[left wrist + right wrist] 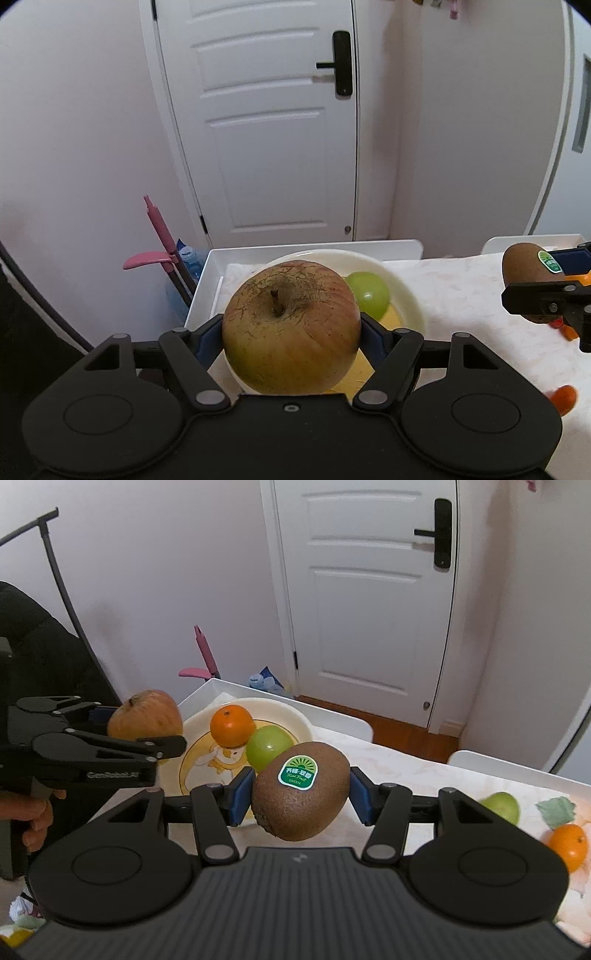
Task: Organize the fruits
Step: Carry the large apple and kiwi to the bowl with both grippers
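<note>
Left wrist view has the left gripper (291, 332) clamped on a big russeted apple (291, 328), stem up, its blue pads pressed to both flanks, held over the near rim of the cream plate (406, 291), where a green fruit (369, 299) already lies. Further right, the right gripper (301, 794) is closed about halfway on a brown kiwi (301, 790) with a green sticker, held above the pale tabletop (406, 771) just short of that plate. Both fruits look to be in transit, so I judge the step to be carrying; next comes lowering each onto a free spot and letting go without knocking the others. Only the right wrist view shows the orange (232, 725) on the plate, a second green fruit (502, 806) and another orange (569, 843) waiting on the table, and the person's hand (35, 819) on the left handle.
</note>
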Action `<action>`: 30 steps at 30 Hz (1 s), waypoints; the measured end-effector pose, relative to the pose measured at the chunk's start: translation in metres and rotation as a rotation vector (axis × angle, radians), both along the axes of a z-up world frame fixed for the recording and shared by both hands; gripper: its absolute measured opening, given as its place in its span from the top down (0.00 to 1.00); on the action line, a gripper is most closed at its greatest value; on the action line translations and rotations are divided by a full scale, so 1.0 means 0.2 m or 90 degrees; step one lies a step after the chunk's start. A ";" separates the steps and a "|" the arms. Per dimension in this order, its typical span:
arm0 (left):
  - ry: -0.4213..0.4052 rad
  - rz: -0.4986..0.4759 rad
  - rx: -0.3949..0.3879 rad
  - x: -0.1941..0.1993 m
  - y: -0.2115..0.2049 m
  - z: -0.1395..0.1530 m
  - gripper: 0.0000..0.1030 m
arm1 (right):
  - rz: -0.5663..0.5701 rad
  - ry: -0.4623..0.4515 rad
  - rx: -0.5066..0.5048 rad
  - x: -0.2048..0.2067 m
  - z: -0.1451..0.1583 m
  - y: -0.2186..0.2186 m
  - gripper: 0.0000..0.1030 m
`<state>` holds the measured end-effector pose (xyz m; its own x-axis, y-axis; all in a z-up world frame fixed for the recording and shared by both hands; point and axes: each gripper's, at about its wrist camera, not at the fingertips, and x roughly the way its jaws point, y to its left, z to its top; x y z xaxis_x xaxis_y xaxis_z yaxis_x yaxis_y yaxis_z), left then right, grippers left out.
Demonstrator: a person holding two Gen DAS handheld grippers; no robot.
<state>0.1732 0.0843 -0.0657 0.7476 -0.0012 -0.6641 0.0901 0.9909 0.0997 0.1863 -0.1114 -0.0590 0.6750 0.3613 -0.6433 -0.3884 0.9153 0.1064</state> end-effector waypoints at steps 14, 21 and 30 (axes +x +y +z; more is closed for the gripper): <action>0.059 -0.081 0.061 0.23 0.06 -0.26 0.25 | -0.033 0.051 -0.020 0.19 -0.16 0.24 0.33; 0.079 -0.092 0.070 0.29 0.06 -0.34 0.25 | -0.039 0.066 -0.031 0.23 -0.20 0.26 0.33; 0.041 -0.077 0.061 0.24 0.08 -0.26 0.00 | -0.029 0.064 -0.040 0.26 -0.18 0.24 0.33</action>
